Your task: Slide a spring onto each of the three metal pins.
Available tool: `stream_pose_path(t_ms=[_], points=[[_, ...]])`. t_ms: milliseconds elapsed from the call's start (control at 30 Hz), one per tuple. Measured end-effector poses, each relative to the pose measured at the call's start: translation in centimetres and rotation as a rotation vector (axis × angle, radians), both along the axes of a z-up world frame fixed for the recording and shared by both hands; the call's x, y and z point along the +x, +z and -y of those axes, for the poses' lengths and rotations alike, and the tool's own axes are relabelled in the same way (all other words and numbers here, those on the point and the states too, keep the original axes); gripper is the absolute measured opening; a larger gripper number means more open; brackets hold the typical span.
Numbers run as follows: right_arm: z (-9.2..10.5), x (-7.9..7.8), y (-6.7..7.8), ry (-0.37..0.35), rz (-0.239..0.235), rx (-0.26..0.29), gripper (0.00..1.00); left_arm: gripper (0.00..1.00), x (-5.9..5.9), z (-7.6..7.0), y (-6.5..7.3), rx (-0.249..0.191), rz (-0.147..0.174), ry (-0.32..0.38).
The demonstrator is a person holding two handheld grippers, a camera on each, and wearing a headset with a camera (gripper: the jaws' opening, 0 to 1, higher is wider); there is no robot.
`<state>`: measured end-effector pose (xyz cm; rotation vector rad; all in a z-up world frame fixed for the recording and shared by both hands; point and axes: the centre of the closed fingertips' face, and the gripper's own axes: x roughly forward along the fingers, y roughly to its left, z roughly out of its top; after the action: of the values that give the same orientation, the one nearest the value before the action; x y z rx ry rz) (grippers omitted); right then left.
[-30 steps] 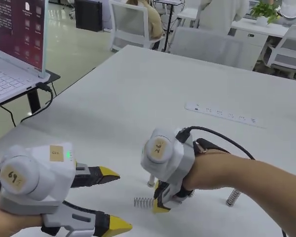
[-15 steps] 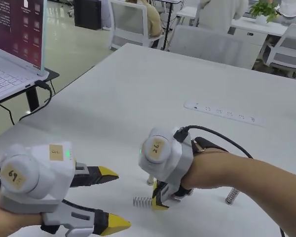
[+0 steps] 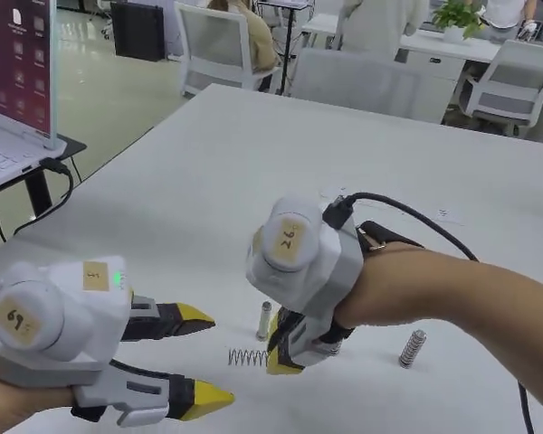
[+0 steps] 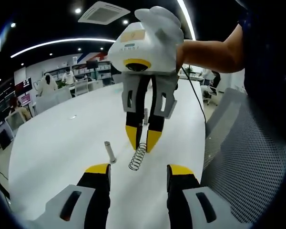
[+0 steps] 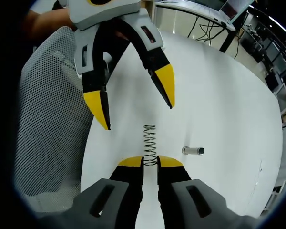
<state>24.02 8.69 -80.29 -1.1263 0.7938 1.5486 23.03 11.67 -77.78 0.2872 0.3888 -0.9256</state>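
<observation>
The right hand-held gripper [image 3: 281,362], white-bodied with black jaws and yellow tips, points down at the white bench [image 3: 253,181]. Its jaws are closed on one end of a thin grey wire coil spring [image 3: 247,357]. In the right gripper view, the two yellow tips of this hand-held gripper [image 5: 150,162] sit close together with the spring [image 5: 149,140] pinched between them. The coil runs straight out ahead, toward the left hand-held gripper [image 5: 133,98]. In the left gripper view the spring [image 4: 138,156] slants down from the tips of the right hand-held gripper [image 4: 143,138] to the bench. Whether its free end touches the surface cannot be told.

The left hand-held gripper [image 3: 202,355] is open, its jaws spread wide with nothing between them. It is held low over the near left part of the bench and faces the spring's free end. Its own tips [image 4: 139,169] frame the coil from below in the left gripper view.

A short silver metal pin [image 3: 264,321] stands upright just beside the right hand-held gripper, close to the held spring but apart from it. It also shows in the left gripper view [image 4: 109,151] and the right gripper view [image 5: 193,151].

A second coil spring [image 3: 412,348] stands slightly tilted on the bench beyond the person's right forearm, well apart from the others. A black cable [image 3: 407,212] arcs from the right hand-held gripper's body. An open laptop [image 3: 18,72] sits off to the far left.
</observation>
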Motion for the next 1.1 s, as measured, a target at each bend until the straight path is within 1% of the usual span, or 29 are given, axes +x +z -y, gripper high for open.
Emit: stream_pose_path(t_ms=[133,267,400,567,733,933,1100], points=[[-0.1,-0.5,1.0,0.018,0.016,0.009,0.08,0.35,0.0,0.7,0.5,0.006,0.014,-0.022],[-0.2,-1.0,1.6,0.034,0.026,0.017,0.08,0.27,-0.1,1.1,1.0,0.014,0.03,-0.043],[-0.3,-1.3,2.0,0.043,0.027,0.024,0.08,0.21,-0.2,1.3,1.3,0.01,0.04,-0.055],[-0.3,-1.5,2.4,0.056,0.038,0.028,0.08,0.16,-0.2,1.3,1.5,0.018,0.05,-0.064],[-0.4,-1.7,2.9,0.064,0.044,0.034,0.08,0.12,-0.3,1.6,1.9,0.018,0.061,-0.075],[-0.3,-1.8,3.1,0.065,0.05,0.036,0.08,0.07,-0.4,1.8,2.1,0.021,0.073,-0.088],[-0.3,-1.8,3.2,0.066,0.057,0.039,0.08,0.04,-0.6,1.8,2.1,0.023,0.074,-0.096]])
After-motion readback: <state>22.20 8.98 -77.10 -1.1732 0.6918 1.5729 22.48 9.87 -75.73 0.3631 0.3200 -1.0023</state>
